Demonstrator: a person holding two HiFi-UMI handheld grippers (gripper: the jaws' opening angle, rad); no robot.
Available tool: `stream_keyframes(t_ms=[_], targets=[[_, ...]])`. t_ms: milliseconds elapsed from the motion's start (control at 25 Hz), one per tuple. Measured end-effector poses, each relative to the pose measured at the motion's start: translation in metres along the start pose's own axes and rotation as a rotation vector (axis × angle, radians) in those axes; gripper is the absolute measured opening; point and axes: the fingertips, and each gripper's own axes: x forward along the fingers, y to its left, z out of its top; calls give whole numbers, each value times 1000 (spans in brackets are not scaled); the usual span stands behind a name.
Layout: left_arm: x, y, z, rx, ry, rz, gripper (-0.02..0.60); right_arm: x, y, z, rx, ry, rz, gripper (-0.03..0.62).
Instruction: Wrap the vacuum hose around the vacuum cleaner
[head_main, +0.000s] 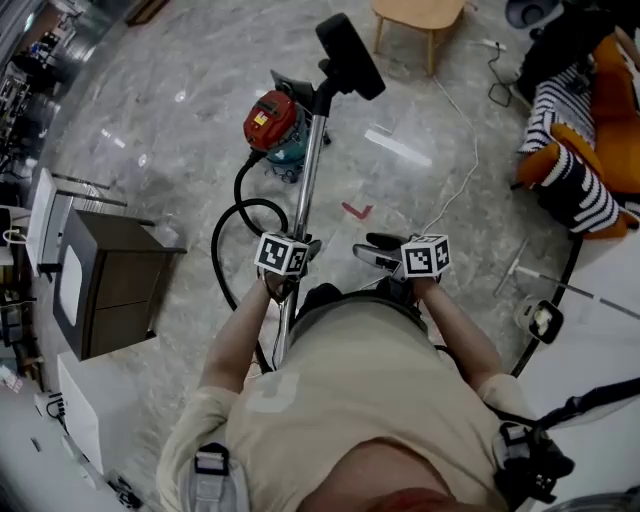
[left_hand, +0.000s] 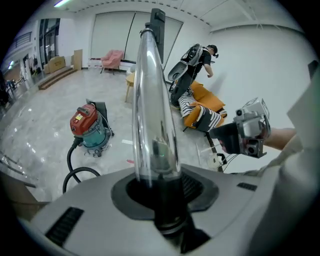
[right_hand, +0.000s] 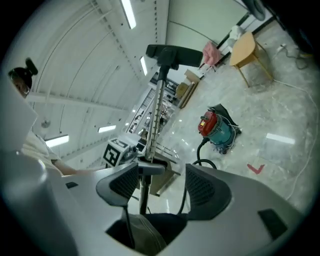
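1. Left hand-held gripper: closed on the vacuum's chrome wand, close to the person's body. The wand runs away from the person to the black floor head at its far end.
2. Right hand-held gripper: jaws wide apart with nothing pressed between the pads. It sits just right of the wand, pointing toward it.
3. Vacuum cleaner: red-and-teal canister standing on the floor, far from the person and just left of the wand.
4. Vacuum hose: black, running from the canister in a loose loop over the floor left of the wand. It is not wound around the canister.
5. Red mark: on the grey marble floor, right of the wand.
6. Surroundings: dark cabinet near left, wooden stool far, orange seat with striped cushions at right.
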Motion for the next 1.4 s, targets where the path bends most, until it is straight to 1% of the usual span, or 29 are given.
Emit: stream_keyframes(t_ms=[120,160,240,280,320,400,520,640,720,920,1000,1080,1200,1320,1400], targets=[[12,-5,12,-25,22,7,118,-9,-8,-6,-113,150,-11,288],[17,-7,15,-33,30,7,118,-11,-10,-7,-161,194,-25,259],[26,-7,21,-45,43,8,118,-16,-19,-3,-267,261,-80,89],[30,-6,25,-50,45,11,118,-19,-25,1,-314,290,-108,17],[34,-4,30,-55,45,14,118,-21,-31,5,-351,317,-128,5],[42,3,39,-65,45,18,118,-24,-40,11,-386,359,-138,5],[53,19,55,-81,43,19,118,-27,-53,20,-368,379,-136,5],[66,45,74,-135,11,28,118,-33,-73,32,-340,422,-167,5],[72,71,89,-178,-13,47,118,-35,-86,45,-333,462,-197,5],[82,139,149,-253,-83,67,118,-31,-117,97,-315,520,-270,5],[84,167,173,-272,-102,74,118,-19,-129,122,-338,531,-291,5],[84,190,197,-286,-120,84,118,-4,-139,149,-385,541,-305,5],[81,199,213,-316,-153,76,118,12,-141,173,-428,560,-298,5],[79,196,214,-352,-172,81,118,21,-141,187,-462,603,-261,5],[85,194,223,-362,-174,88,118,24,-151,202,-483,624,-237,5]])
